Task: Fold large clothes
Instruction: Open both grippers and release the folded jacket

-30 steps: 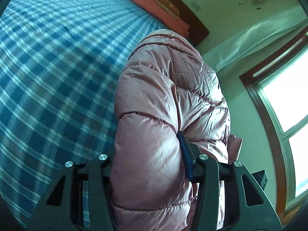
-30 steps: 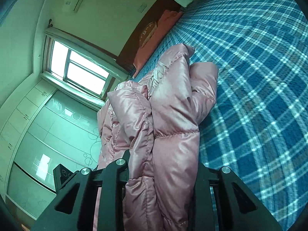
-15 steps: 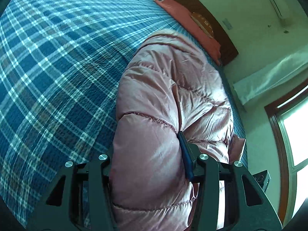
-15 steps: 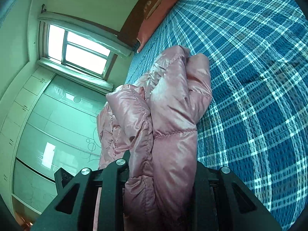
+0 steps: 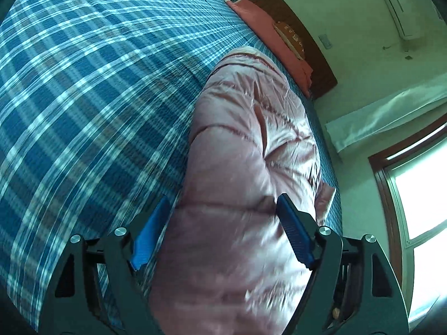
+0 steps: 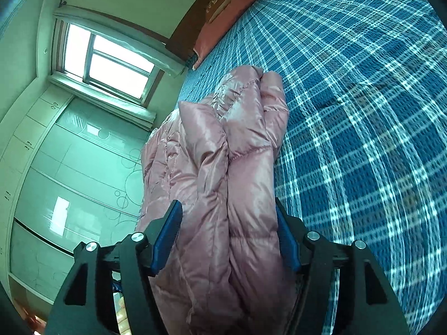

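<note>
A pink quilted puffer jacket (image 5: 251,139) lies bunched in a long roll on the blue plaid bed (image 5: 83,83). My left gripper (image 5: 223,198) straddles its near end and its jaws are opening. The left blue pad (image 5: 151,237) stands clear of the fabric, and the right pad (image 5: 293,234) rests at the fabric's edge. In the right wrist view the jacket (image 6: 245,128) shows as two puffy folds side by side. My right gripper (image 6: 226,201) is also opening around them, with the fabric loose between its pads.
The bed cover (image 6: 363,111) stretches wide beside the jacket. A salmon pillow (image 5: 268,30) lies by the dark wooden headboard (image 5: 307,44) at the far end. A window (image 6: 106,61) and a glass-fronted wardrobe (image 6: 69,181) stand beyond the bed's edge.
Both grippers were shut on the jacket and now stand apart from it, blue pads exposed. The jacket has come lower and lies on the bed. Both views have swung towards the bed.
</note>
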A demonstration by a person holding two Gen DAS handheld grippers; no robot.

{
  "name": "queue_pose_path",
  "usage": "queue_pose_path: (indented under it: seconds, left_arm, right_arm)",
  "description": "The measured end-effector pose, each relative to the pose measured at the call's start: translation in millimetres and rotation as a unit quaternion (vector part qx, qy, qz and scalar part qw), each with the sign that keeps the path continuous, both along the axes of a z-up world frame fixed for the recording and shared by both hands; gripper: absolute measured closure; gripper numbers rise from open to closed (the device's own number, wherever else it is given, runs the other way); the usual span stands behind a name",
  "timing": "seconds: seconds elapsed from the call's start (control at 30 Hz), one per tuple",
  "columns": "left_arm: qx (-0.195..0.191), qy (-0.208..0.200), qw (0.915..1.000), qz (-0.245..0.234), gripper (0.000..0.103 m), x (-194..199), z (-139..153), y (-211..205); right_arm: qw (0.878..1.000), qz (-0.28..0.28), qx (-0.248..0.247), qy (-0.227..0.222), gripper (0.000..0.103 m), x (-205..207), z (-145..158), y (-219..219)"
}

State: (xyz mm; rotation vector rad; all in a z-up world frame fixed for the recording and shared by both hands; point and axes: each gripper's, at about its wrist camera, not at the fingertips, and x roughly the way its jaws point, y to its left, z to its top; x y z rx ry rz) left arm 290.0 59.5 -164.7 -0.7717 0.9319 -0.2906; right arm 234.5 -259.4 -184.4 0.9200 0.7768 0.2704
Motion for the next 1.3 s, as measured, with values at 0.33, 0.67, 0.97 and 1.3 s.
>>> queue_pose_path:
  seconds: [0.33, 0.67, 0.97, 1.3]
  left_arm:
    - [-0.009, -0.002, 0.9999, -0.010, 0.058, -22, -2, -7]
    - [0.029, -0.009, 0.9994, -0.017, 0.048, -23, -8, -6]
    - [0.080, -0.021, 0.9966, -0.006, 0.034, -44, 6, -2]
    - [0.175, -0.049, 0.9833, 0.010, 0.029, -80, 32, -5]
  right_arm:
    - [0.996, -0.024, 0.087, 0.018, 0.071, -34, -21, 10]
    - [0.996, -0.029, 0.085, 0.024, 0.069, -42, -26, 24]
    - [0.997, -0.045, 0.061, 0.032, 0.048, -76, -20, 14]
    - [0.994, -0.071, -0.070, 0.034, 0.048, -135, 25, 26]
